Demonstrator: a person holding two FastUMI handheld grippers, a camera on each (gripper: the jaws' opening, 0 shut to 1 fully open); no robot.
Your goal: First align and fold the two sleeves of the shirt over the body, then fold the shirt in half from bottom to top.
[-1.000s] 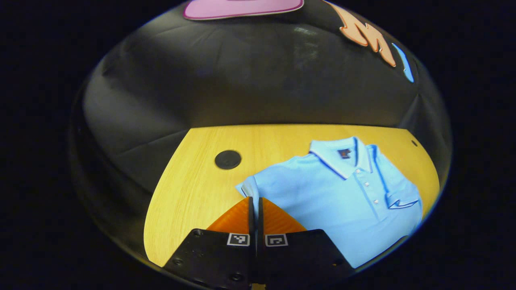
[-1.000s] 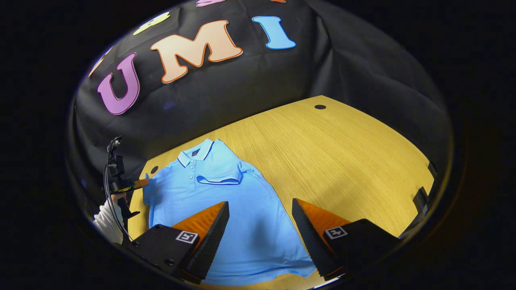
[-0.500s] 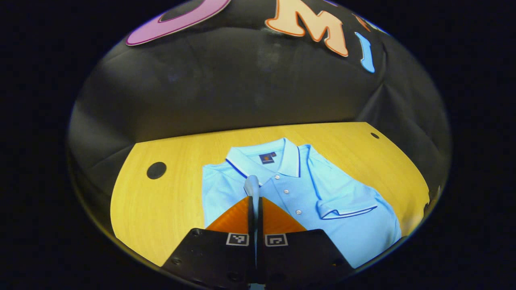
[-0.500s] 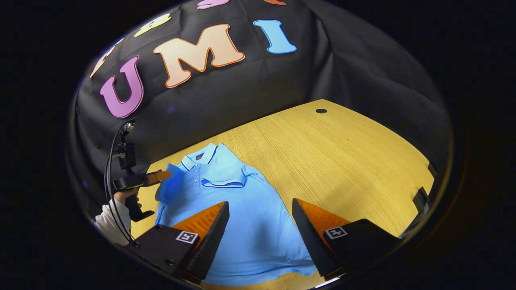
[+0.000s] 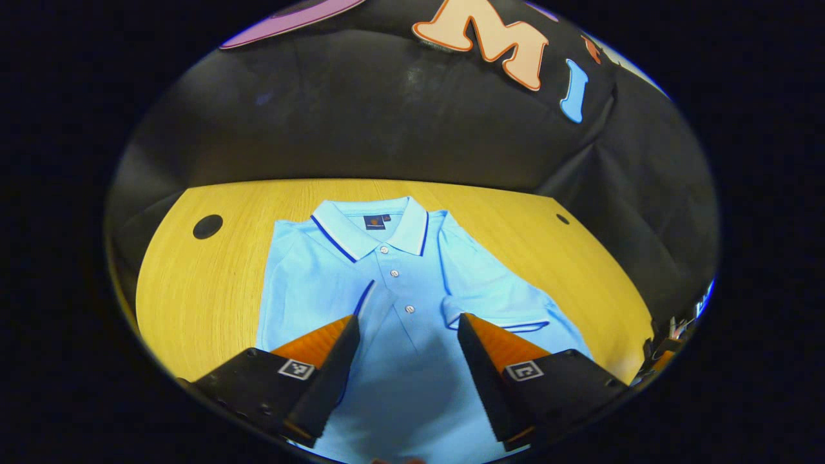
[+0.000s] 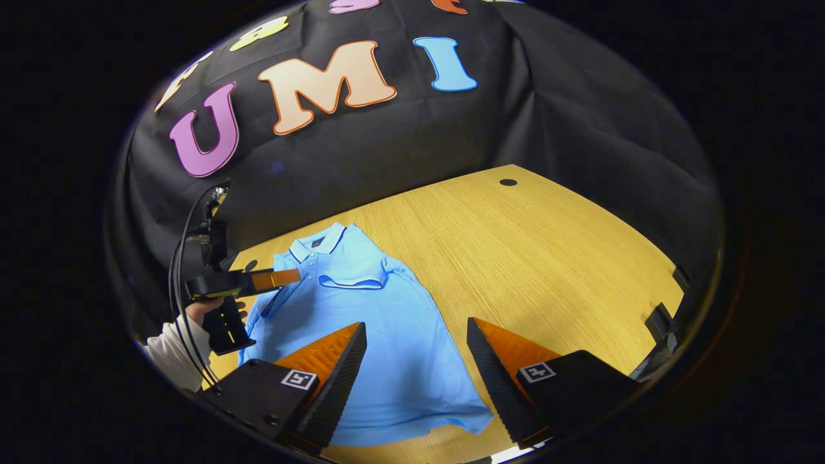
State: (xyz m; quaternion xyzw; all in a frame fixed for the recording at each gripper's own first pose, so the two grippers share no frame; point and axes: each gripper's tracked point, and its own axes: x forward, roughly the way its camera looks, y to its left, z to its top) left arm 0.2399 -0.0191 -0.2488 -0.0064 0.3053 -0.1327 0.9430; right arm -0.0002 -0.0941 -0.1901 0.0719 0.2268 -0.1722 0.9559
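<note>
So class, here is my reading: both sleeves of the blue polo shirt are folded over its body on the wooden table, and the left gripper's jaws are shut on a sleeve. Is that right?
Not quite. The left gripper has its jaws open, holding nothing, as the left gripper view shows. The rest stands: both sleeves lie folded over the body of the blue polo shirt on the wooden table.

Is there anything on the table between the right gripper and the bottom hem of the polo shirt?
Nothing visible. The right gripper is open above the polo shirt, and the bottom hem lies bare on the wooden table just below its fingers.
</note>
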